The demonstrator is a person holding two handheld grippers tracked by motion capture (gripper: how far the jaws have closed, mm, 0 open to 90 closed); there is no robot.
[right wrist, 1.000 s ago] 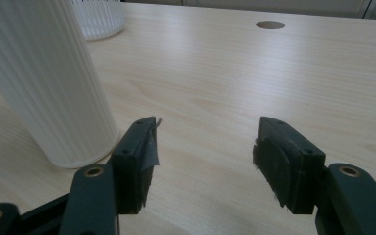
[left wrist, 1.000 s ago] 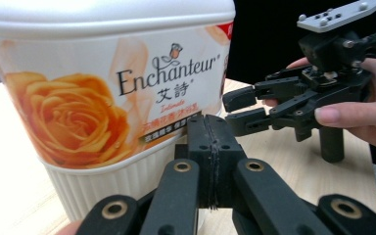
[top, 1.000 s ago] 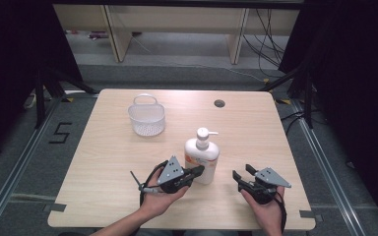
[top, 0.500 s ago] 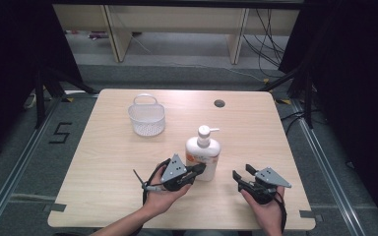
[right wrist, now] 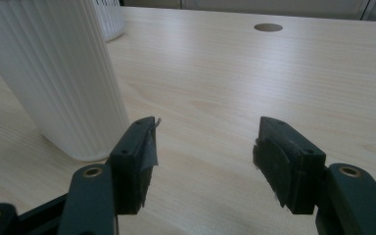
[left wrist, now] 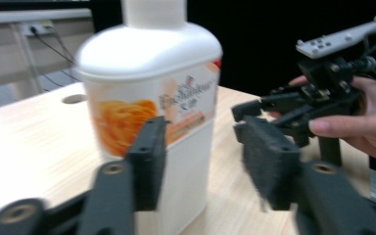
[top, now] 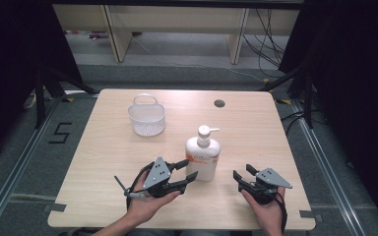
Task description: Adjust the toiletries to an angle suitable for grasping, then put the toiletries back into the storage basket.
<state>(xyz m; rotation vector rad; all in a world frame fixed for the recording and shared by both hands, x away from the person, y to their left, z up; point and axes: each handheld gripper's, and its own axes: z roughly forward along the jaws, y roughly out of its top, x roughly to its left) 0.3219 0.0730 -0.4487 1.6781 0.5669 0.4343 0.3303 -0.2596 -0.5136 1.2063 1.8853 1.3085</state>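
Your left gripper [top: 184, 173] has drawn back from the lotion pump bottle [top: 204, 156] — jaws apart, bottle just ahead, ungrasped; right gripper [top: 241, 177] jaws apart — nothing held.

We saw a white pump bottle [top: 203, 157] standing upright near the table's front edge, an orange picture on its label, its nozzle pointing right. Well apart, toward the far left, a white mesh basket [top: 146, 118] sat upright, handle raised.
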